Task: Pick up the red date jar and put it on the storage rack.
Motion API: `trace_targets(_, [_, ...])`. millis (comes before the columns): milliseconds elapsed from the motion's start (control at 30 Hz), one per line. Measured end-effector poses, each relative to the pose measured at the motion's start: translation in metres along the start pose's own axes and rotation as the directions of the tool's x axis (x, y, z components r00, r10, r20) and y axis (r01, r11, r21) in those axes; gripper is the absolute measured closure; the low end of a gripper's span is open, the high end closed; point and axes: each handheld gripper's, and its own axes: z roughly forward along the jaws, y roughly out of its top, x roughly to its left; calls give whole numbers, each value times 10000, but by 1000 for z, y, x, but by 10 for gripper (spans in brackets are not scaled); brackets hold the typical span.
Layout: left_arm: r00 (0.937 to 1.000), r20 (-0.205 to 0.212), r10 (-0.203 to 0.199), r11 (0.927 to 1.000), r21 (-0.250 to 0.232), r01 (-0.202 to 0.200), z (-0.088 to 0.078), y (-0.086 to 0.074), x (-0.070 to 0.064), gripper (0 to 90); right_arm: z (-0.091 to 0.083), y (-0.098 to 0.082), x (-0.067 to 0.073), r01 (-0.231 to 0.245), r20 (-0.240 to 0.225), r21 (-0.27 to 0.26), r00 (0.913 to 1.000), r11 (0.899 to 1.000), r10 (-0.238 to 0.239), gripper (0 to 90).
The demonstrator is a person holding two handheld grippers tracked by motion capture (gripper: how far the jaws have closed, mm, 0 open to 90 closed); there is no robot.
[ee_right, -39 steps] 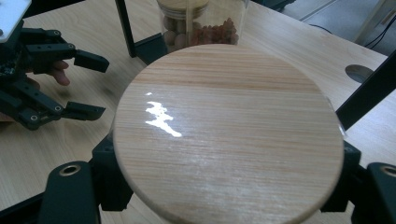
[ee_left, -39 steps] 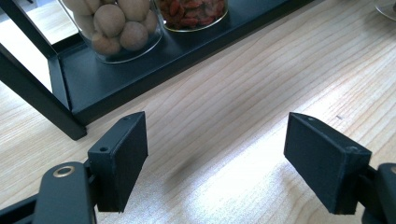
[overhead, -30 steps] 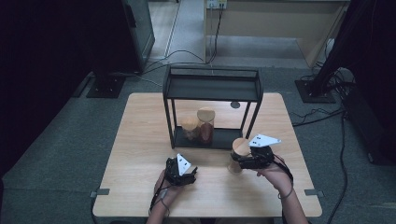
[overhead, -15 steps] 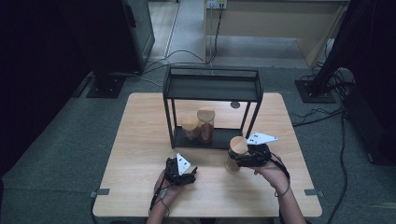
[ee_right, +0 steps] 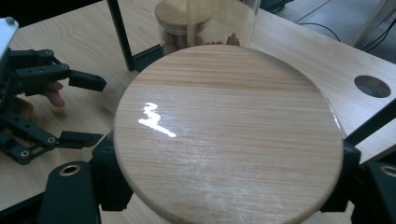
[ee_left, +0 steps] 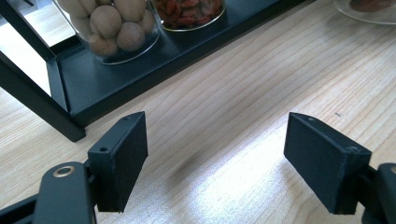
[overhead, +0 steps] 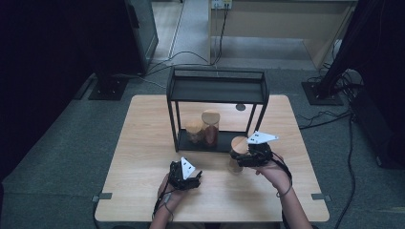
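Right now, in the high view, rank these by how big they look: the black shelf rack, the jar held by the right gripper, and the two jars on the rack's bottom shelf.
1. Black shelf rack, clearly largest.
2. Held jar and taller shelf jar: too alike to rank, and the held jar sits nearer the camera.
3. Shorter shelf jar, smallest.

Jar (ee_right: 229, 135) body below wooden lid hidden between right gripper (ee_right: 224, 186) jaws. Beyond left gripper (ee_left: 215, 163), two shelf jars (ee_left: 112, 32) cut off by top edge.
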Motion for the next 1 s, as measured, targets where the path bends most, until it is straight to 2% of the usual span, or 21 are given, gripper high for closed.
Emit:
trace_targets(233, [10000,4,86,10000,-1,-86,0,0,-1,217,4,2,3,-130,100,-145,9999,9998,132,249])
trace_targets(400, [10000,41,-6,10000,19,6,0,0,1,217,8,5,5,-175,374,-157,9991,9997,180,249])
trace_targets(500, [9999,71,-99,10000,5,99,0,0,2,217,10,7,4,-250,360,-107,9990,9996,253,249])
trace_targets(633, [9999,70,-89,10000,15,89,-1,0,2,217,14,10,6,-149,524,-37,9985,9999,151,248])
trace_targets(1000, [9999,72,-87,10000,8,87,0,0,2,217,19,12,6,-397,772,-161,9962,9991,408,249])
